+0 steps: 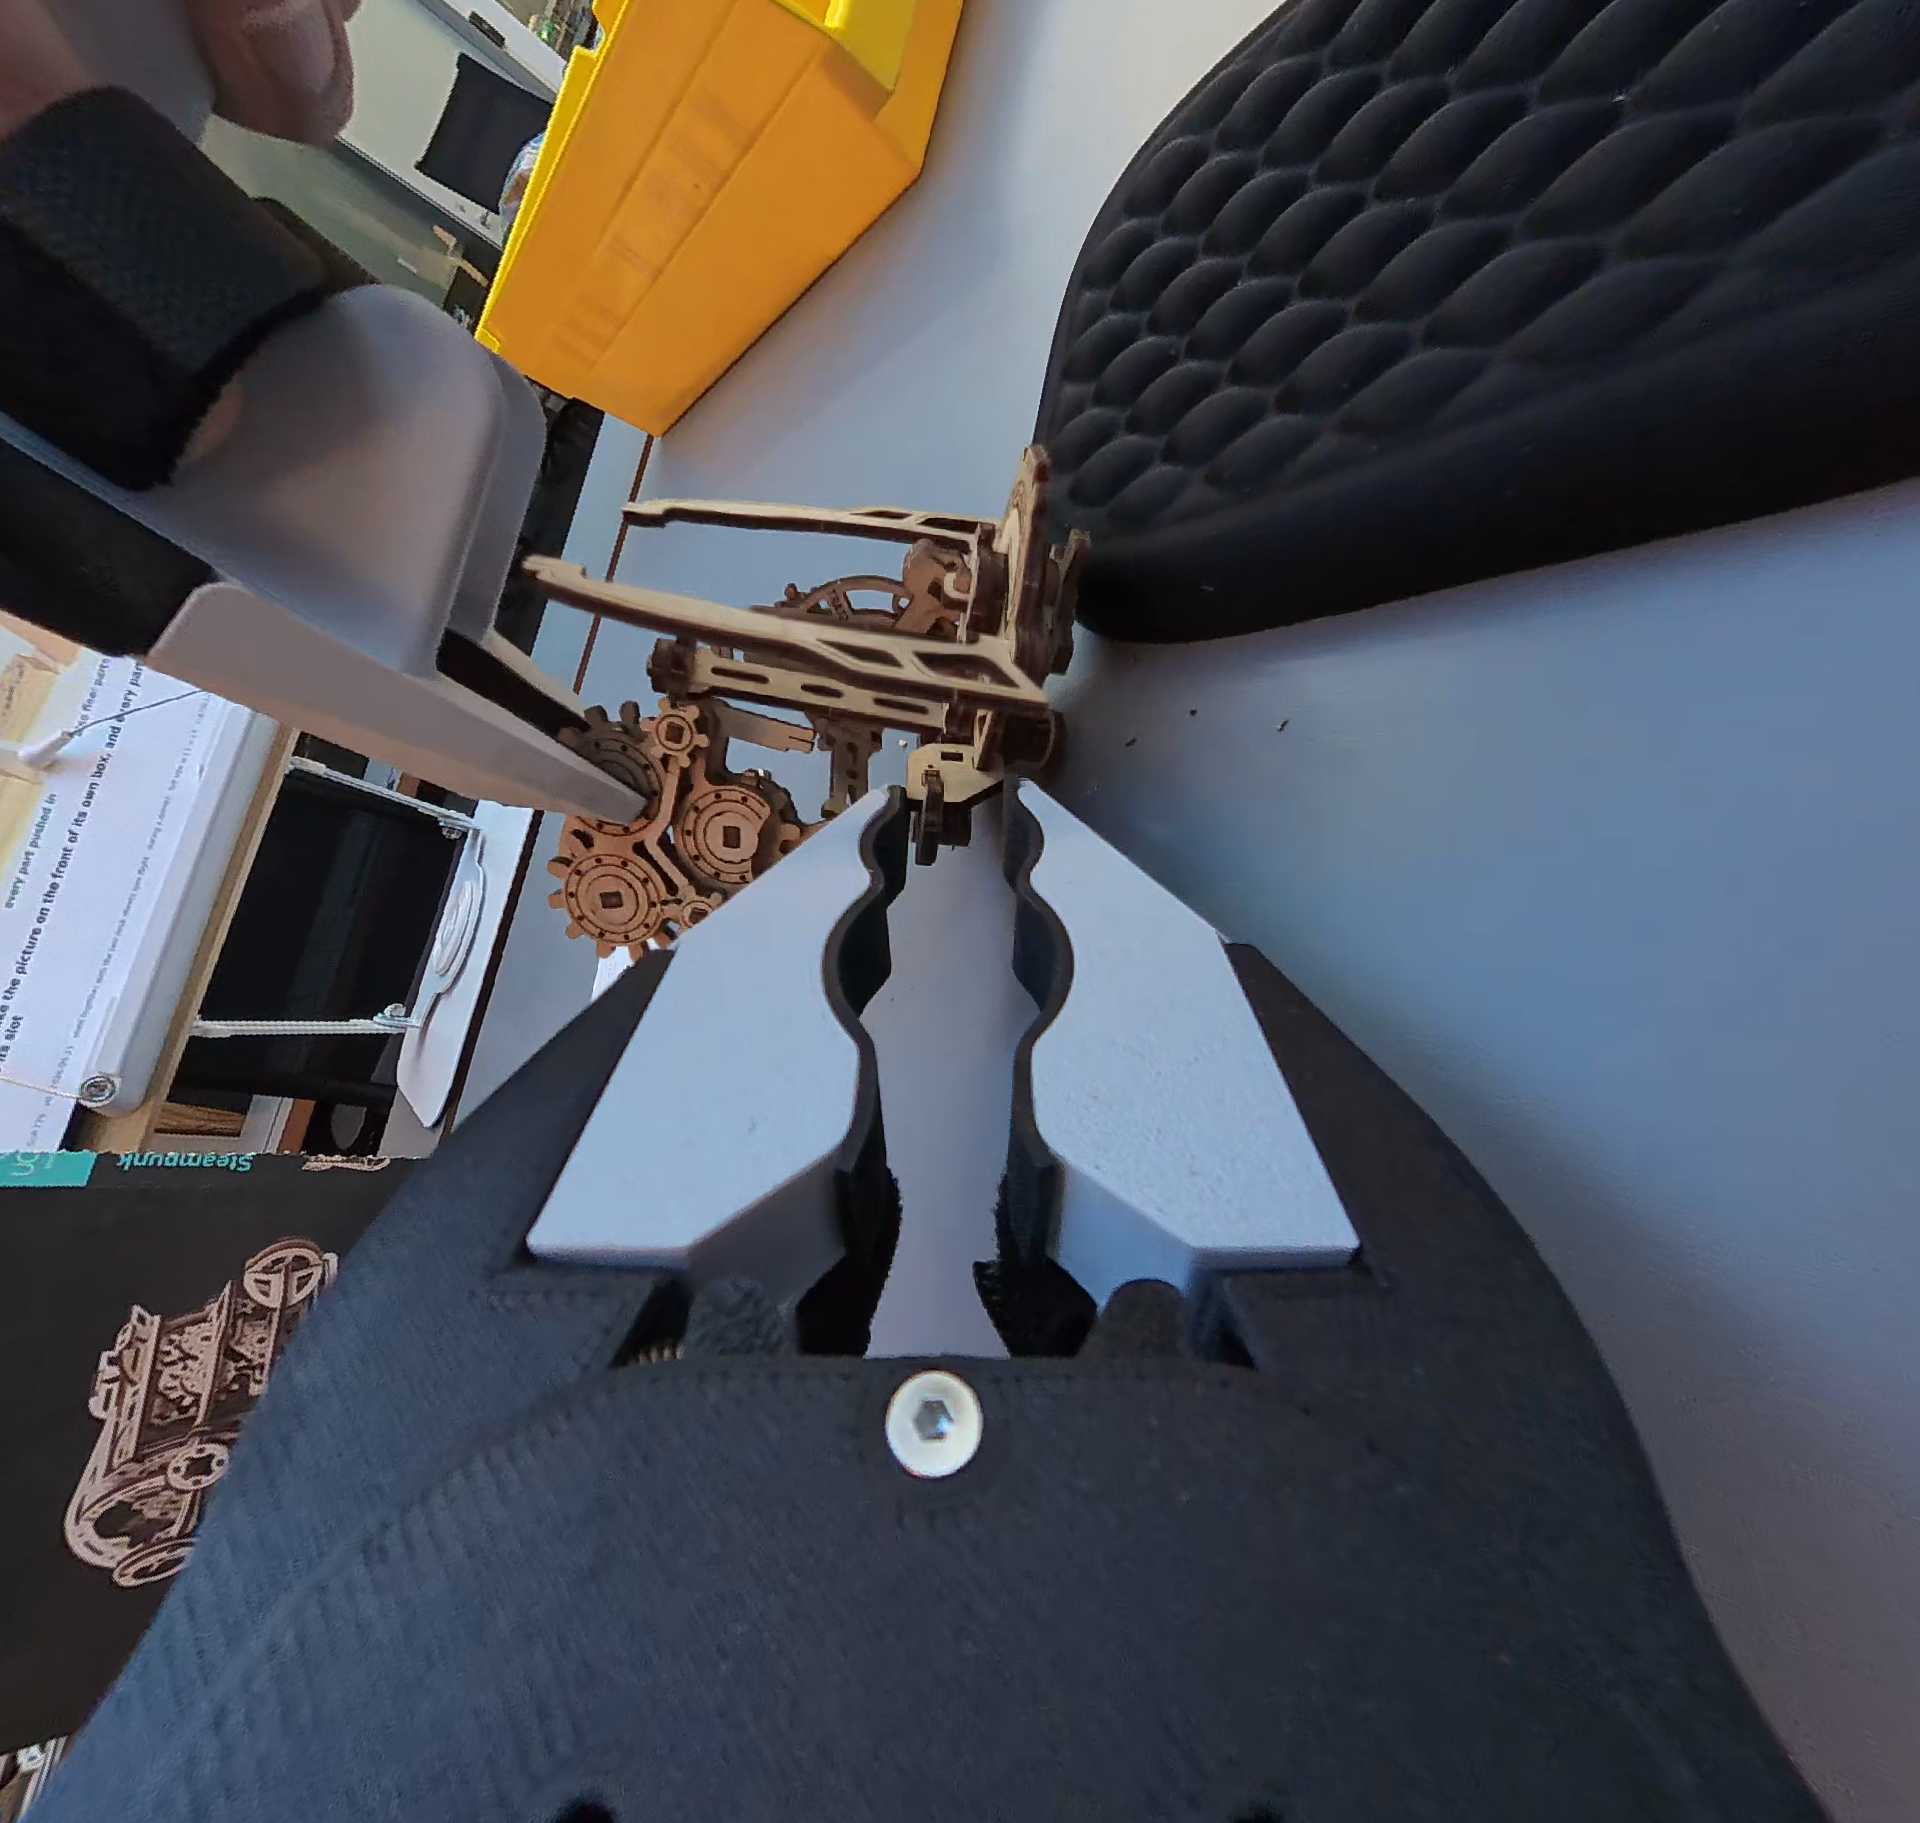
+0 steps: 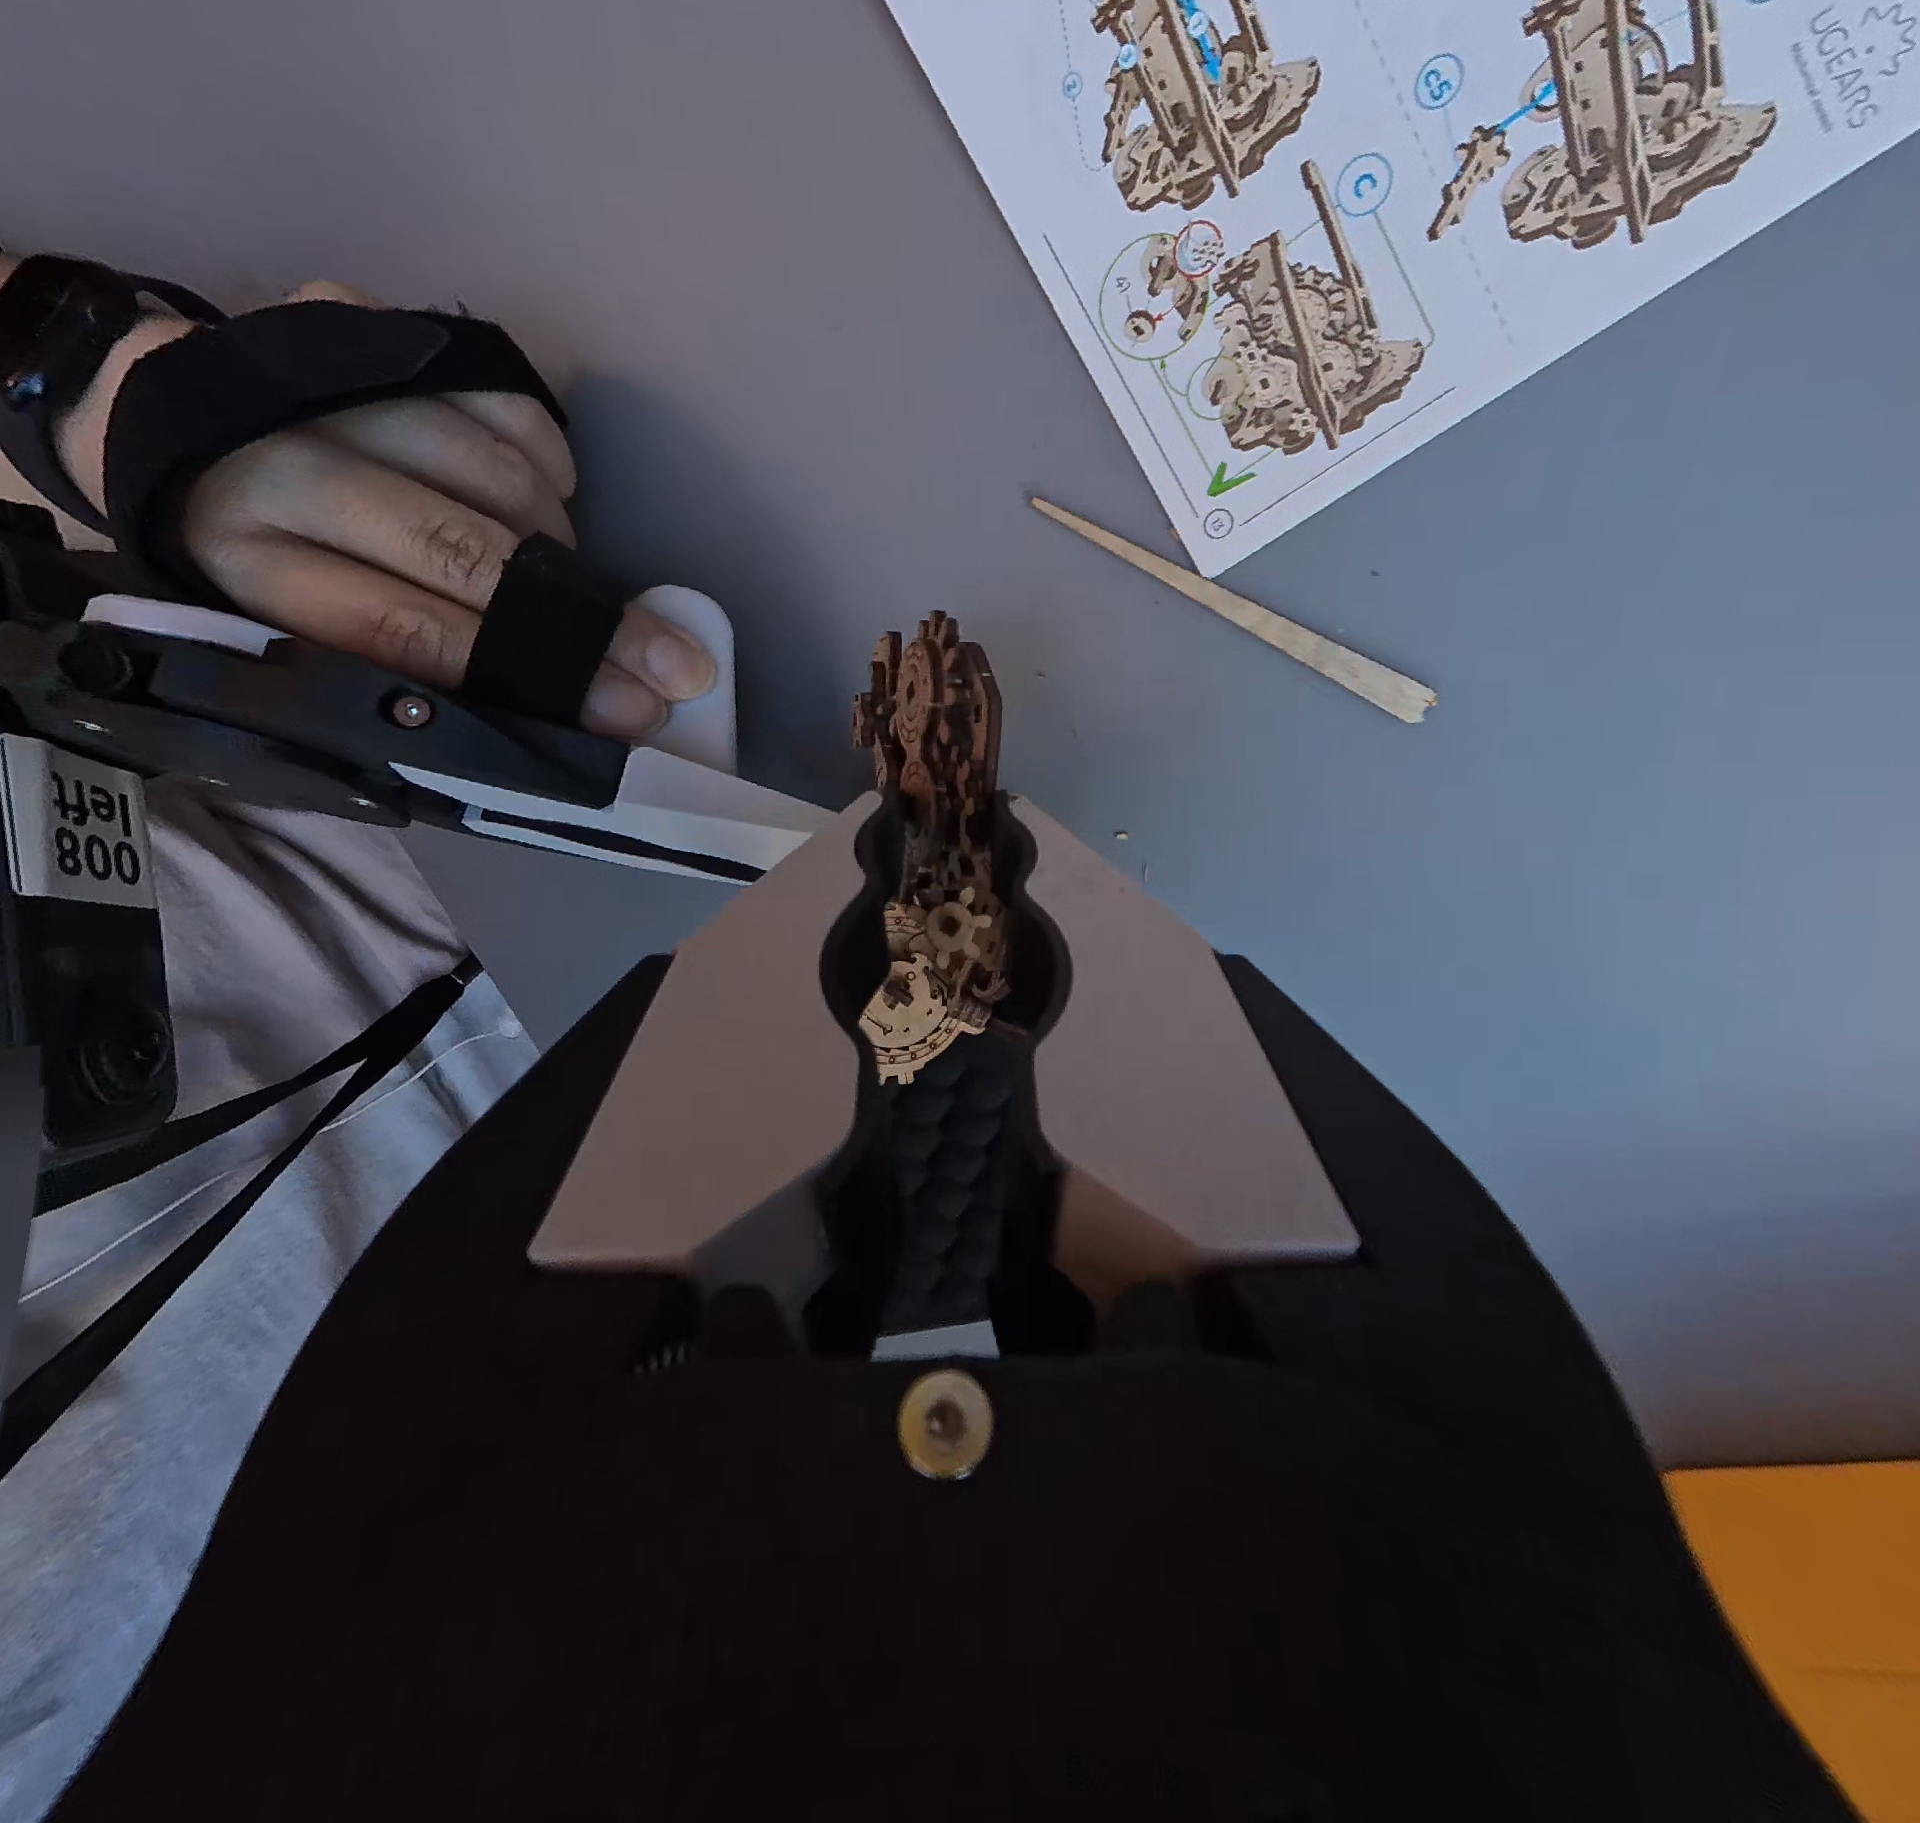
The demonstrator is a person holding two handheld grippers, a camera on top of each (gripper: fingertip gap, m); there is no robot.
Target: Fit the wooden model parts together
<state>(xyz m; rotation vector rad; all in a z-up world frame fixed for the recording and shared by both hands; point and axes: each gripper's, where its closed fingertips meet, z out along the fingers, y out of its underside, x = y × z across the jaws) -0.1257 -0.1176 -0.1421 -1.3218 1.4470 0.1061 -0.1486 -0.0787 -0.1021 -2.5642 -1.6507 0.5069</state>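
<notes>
left tongs [image 1: 940, 807] pinch small wooden part [image 1: 935, 786] | right tongs [image 2: 940, 817] clamp geared model [image 2: 935, 734] | steady model on tabletop [image 1: 1558, 838], align tab squarely, press gently

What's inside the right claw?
The wooden model with its gears, clamped between the right claw fingers and sticking out past the tips. Black padding covers its lower part, so the exact contact points are hidden.

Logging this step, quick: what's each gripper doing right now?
Left gripper: shut on a small wooden piece.
Right gripper: shut on the wooden gear model.
</notes>
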